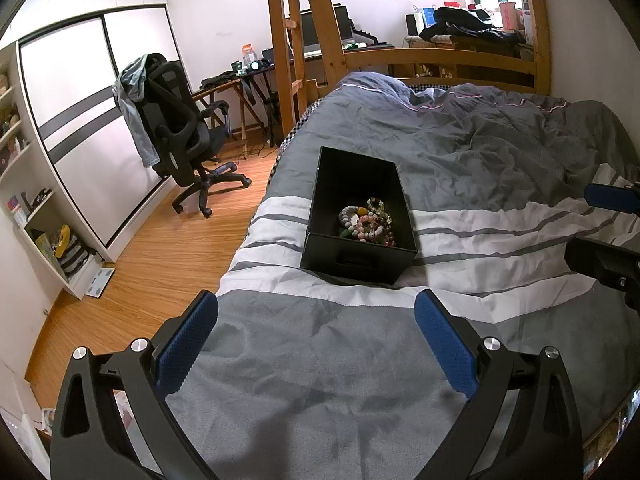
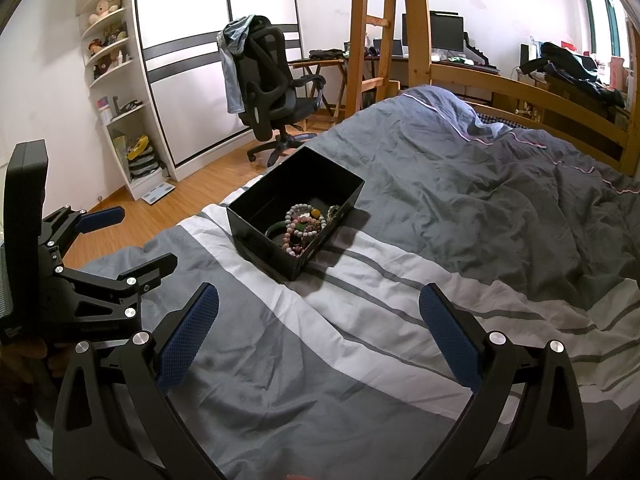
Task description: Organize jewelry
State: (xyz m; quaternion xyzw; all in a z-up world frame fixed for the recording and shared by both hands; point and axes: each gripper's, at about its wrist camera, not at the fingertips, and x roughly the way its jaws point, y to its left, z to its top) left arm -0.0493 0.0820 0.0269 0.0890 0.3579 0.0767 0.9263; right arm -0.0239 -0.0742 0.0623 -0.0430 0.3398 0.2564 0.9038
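A black open box [image 1: 352, 258] stands on the grey and white striped duvet [image 1: 320, 360]. Several bead bracelets [image 1: 370, 222] lie heaped in its near end. My left gripper [image 1: 316, 304] is open and empty, hovering over the duvet just short of the box. In the right wrist view the box [image 2: 256, 232] is ahead and left, with the bracelets [image 2: 306, 224] inside. My right gripper [image 2: 320, 300] is open and empty above the duvet [image 2: 360, 380], a little short of the box. The left gripper [image 2: 132, 236] shows at that view's left edge.
The bed's left edge drops to a wooden floor [image 1: 168, 256]. An office chair [image 1: 184, 136] with a jacket stands by a sliding wardrobe [image 1: 92, 128]. A wooden bunk frame and ladder [image 1: 288, 48] rise behind the bed. Rumpled duvet [image 1: 500, 140] fills the far right.
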